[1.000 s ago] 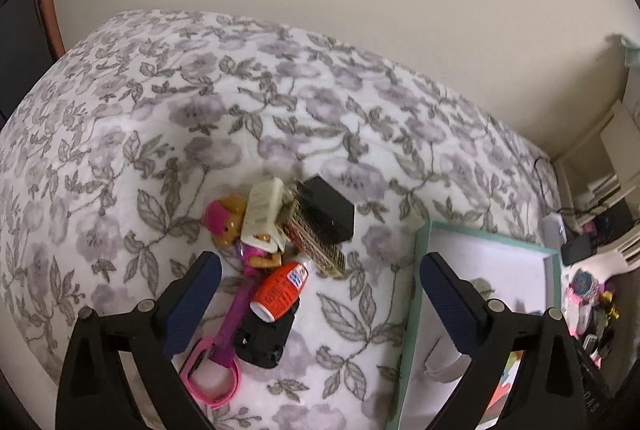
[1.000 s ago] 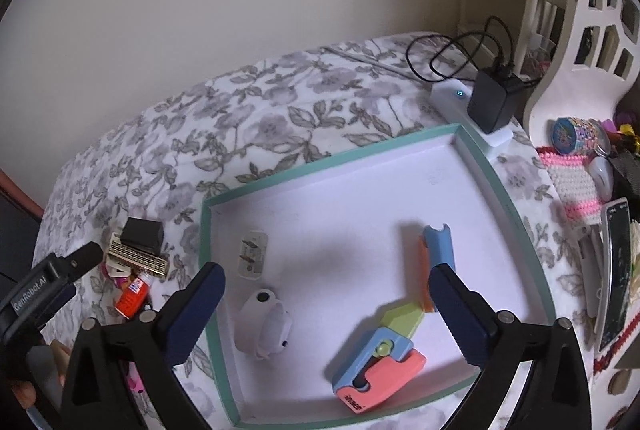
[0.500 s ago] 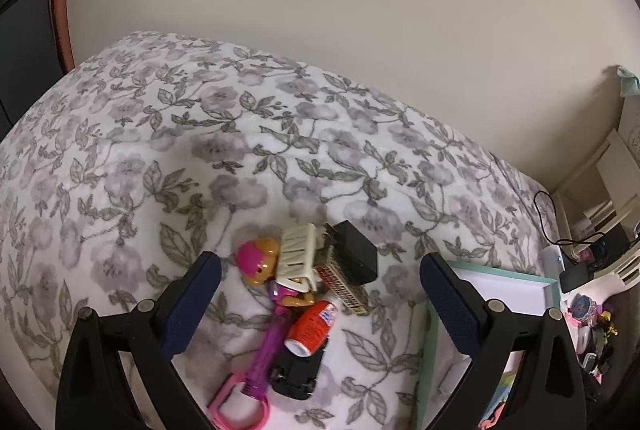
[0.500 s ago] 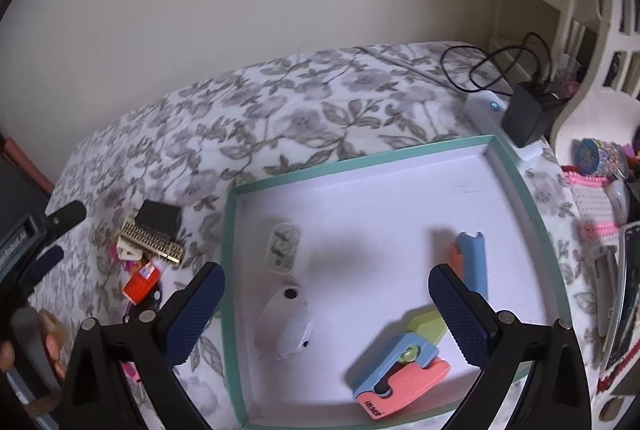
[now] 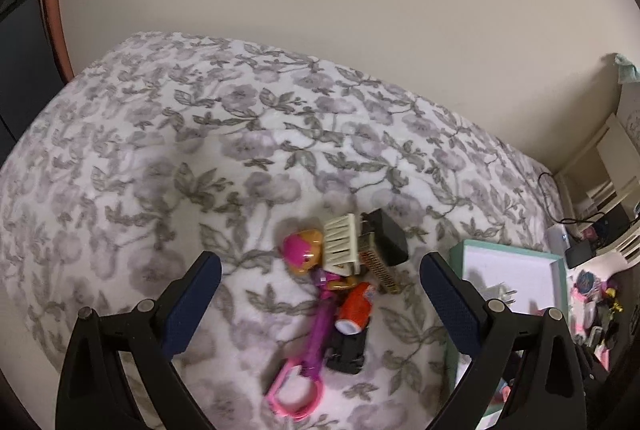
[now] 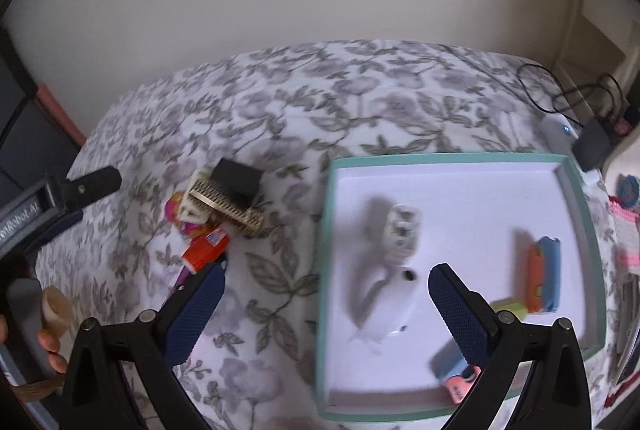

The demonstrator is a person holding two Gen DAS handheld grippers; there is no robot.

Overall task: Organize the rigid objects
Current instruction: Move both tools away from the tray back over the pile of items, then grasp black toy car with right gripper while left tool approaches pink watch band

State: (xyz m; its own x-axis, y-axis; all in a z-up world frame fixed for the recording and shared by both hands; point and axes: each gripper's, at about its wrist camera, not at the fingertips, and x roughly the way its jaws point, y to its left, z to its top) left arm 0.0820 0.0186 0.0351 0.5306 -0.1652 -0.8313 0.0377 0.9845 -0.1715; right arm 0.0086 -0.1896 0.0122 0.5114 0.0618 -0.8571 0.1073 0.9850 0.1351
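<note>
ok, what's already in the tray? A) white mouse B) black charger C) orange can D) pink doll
A: the white mouse lies inside the tray; the orange can, black charger and pink doll sit piled on the bedspread beside it.

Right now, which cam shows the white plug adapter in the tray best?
Right wrist: the white plug adapter lies unobstructed on the tray floor, though motion-blurred. Left wrist catches it only small, at the frame edge beside the left gripper's finger.
</note>
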